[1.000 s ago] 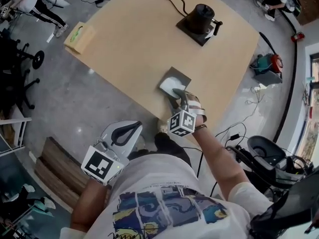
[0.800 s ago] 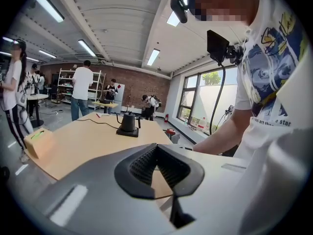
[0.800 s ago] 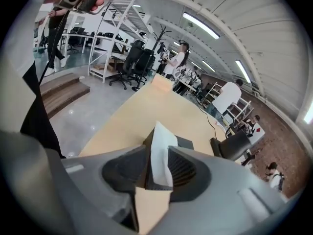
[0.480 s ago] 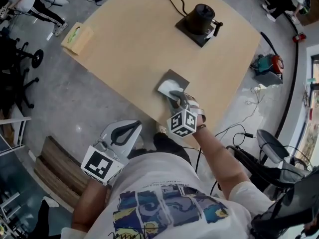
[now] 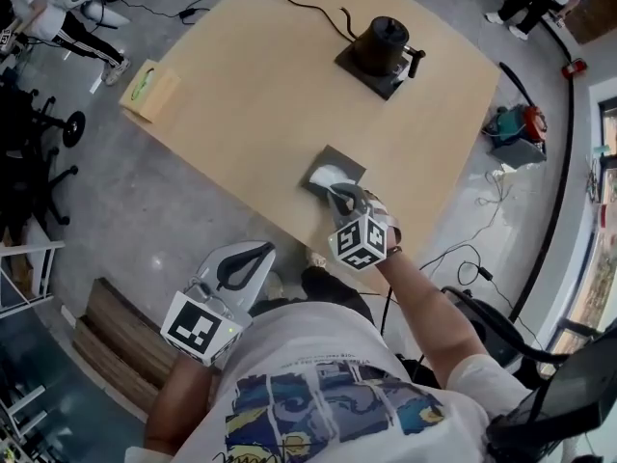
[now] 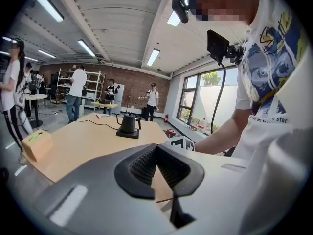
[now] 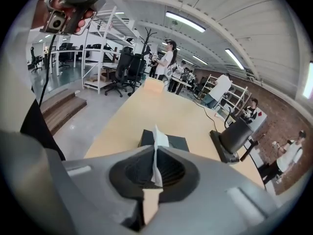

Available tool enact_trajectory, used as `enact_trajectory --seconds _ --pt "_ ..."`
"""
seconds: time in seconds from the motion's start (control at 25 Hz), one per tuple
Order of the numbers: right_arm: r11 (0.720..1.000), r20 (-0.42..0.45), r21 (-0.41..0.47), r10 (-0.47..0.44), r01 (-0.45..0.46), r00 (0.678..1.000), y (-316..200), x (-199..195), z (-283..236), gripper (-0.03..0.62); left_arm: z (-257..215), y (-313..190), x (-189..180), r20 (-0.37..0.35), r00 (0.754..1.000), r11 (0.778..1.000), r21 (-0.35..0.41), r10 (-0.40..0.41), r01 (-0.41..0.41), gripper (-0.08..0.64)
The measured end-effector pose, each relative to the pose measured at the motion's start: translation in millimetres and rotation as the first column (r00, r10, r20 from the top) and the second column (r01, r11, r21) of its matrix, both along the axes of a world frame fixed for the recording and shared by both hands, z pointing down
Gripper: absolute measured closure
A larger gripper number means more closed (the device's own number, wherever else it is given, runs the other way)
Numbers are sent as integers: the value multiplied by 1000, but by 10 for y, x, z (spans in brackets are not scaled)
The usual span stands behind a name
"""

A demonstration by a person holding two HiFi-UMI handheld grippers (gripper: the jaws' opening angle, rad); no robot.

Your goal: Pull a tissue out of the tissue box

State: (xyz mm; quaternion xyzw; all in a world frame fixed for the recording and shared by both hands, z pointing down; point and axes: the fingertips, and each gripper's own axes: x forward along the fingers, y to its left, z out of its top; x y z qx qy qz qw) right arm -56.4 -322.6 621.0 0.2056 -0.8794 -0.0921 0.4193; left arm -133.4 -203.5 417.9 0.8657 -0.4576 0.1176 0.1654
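A dark grey tissue box (image 5: 347, 159) lies near the table's front edge, with a white tissue (image 5: 323, 175) sticking up from its slot. My right gripper (image 5: 339, 193) reaches down to it from the near side. In the right gripper view the jaws (image 7: 155, 150) are shut on the tissue (image 7: 159, 137), which stands as a thin upright sheet between the pads above the tissue box (image 7: 177, 142). My left gripper (image 5: 258, 250) hangs off the table at the lower left. It is shut (image 6: 156, 147) with nothing in it.
A black kettle (image 5: 380, 43) on its base stands at the far side of the tan table (image 5: 260, 85), its cord running off the back. A tan box (image 5: 150, 89) sits on the far left corner. People, chairs and shelves stand around the room. Cables lie on the floor at the right.
The right gripper's jaws have closed on the tissue's raised tuft, and the wrist has rolled a little. The left gripper has stayed where it was.
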Motion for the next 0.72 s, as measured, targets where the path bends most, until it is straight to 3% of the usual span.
enact_trajectory --seconds 0.24,0.72 --pt "995 44 -64 78 -75 996 -88 38 -170 589 -40 24 -33 -17 1000 1000 20 3 -3 557" --pt "993 47 -31 112 -110 993 -158 112 -448 588 -110 177 -80 -16 1000 999 40 13 -12 557"
